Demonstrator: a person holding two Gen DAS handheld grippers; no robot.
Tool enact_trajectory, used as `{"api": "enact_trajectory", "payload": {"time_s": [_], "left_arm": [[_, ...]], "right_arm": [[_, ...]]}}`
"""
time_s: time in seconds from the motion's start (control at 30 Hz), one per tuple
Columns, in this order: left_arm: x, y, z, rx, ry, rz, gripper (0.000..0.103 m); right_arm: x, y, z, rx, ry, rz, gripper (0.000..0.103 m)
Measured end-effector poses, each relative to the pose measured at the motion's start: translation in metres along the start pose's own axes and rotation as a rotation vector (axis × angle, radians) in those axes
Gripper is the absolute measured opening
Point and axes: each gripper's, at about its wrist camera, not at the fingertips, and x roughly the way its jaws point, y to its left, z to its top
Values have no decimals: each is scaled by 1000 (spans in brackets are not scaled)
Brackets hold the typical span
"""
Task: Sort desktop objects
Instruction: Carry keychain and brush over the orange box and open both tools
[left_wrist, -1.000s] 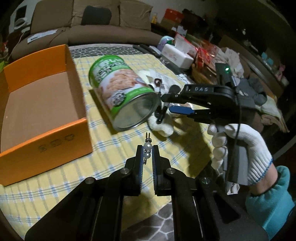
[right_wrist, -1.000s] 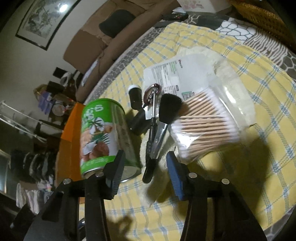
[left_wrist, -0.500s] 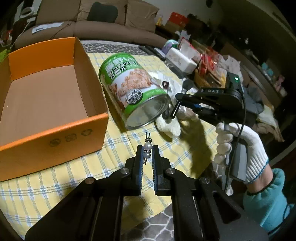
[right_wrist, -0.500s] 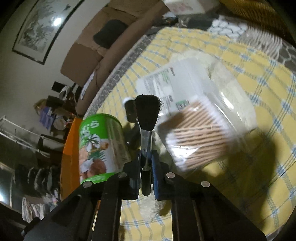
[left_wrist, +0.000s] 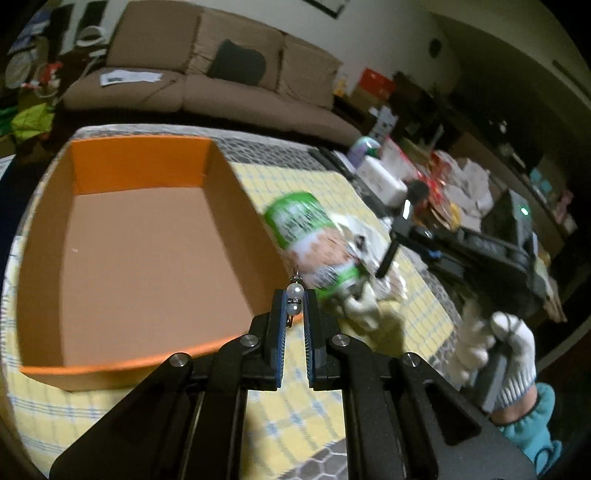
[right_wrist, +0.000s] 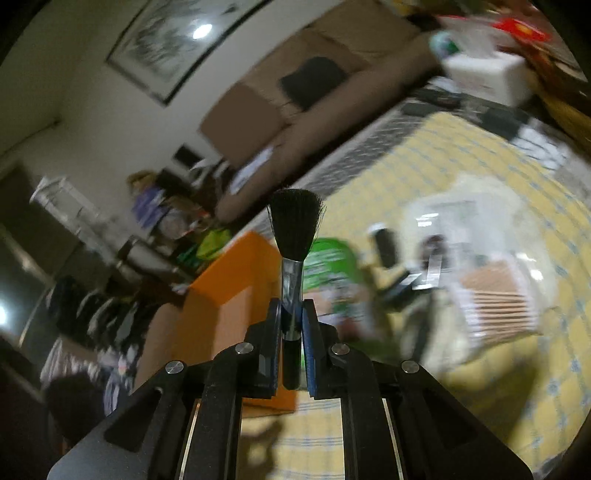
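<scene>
One small pearl-bead ornament (left_wrist: 294, 297) is clamped in the left gripper (left_wrist: 294, 314); one black-bristled brush (right_wrist: 293, 236) in the right gripper (right_wrist: 291, 325). One open orange cardboard box (left_wrist: 136, 162) is seen at 10 o'clock, one green-labelled can (left_wrist: 314, 247) at 1 o'clock.

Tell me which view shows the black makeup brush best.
The right wrist view. The makeup brush stands sharp and centred there, its metal ferrule clamped in the right tongs, bristles pointing away. In the left wrist view the brush is small and motion-blurred, held in the right tongs above the table.
</scene>
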Motion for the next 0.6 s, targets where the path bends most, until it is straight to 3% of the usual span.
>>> {"api": "enact_trajectory", "payload": {"time_s": [0.2,0.37,0.6], "left_arm": [[-2,41,10,-56,-10,57,8],[6,62,13,-93,24,90,8],[19,83,16,-130,72,123,8]], "right_arm": [[40,47,-13,-40,77,91,10],[81,76,-25,-85,163,97,10],[125,104,-40,-263,262,-28,10]]}}
